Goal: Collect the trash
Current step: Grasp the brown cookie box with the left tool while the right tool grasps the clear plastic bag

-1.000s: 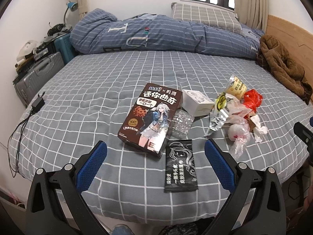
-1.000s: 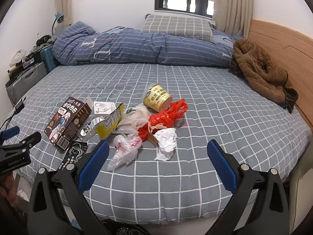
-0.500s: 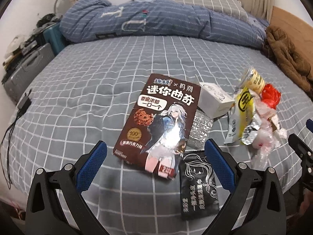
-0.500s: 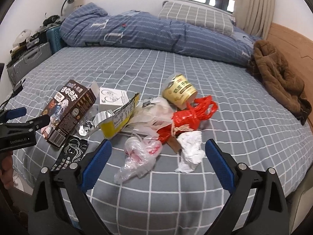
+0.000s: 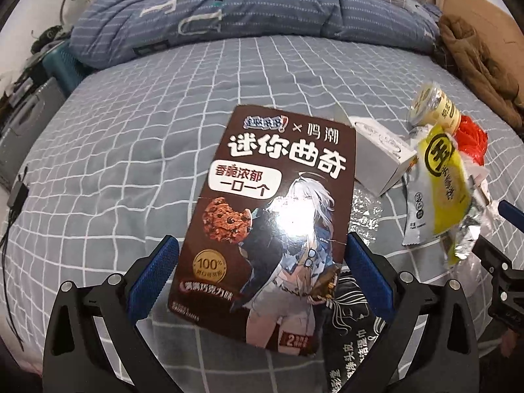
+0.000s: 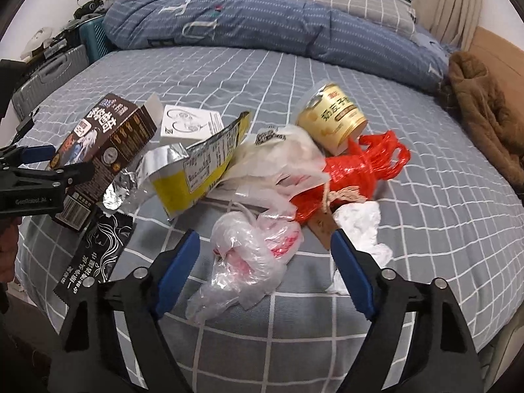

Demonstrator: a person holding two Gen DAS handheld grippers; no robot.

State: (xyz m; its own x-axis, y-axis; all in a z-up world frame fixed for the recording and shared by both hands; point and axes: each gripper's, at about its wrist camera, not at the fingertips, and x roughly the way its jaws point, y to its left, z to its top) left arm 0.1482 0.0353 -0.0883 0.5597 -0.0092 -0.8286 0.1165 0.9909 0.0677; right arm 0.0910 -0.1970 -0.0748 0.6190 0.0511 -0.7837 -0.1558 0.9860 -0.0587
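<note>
A brown cookie box [image 5: 271, 196] lies on the grey checked bed [image 5: 131, 150]. My left gripper [image 5: 262, 262] is open, and the box's near end sits between its blue pads. A black sachet [image 5: 353, 327] pokes out from under the box. In the right wrist view my right gripper [image 6: 265, 245] is low over a crumpled clear plastic bag [image 6: 255, 255]. Its jaws are closing with the bag between them, and the pads stand clear of it. Behind the bag lie a yellow foil wrapper [image 6: 196, 170], a white bag [image 6: 281, 157], a red bag [image 6: 357, 170], a yellow cup [image 6: 334, 118] and white paper [image 6: 360, 222].
A small white box [image 6: 190, 124] sits behind the cookie box. A blue duvet [image 6: 245, 23] and a pillow [image 6: 353, 0] fill the head of the bed. A brown coat [image 6: 484, 121] lies at the right. Suitcases [image 5: 29, 121] and a charger cable [image 5: 16, 196] are at the left edge.
Both grippers have come down and closer to the trash. The left one now has the cookie box between its pads. The right one's jaws have narrowed around the clear bag.
</note>
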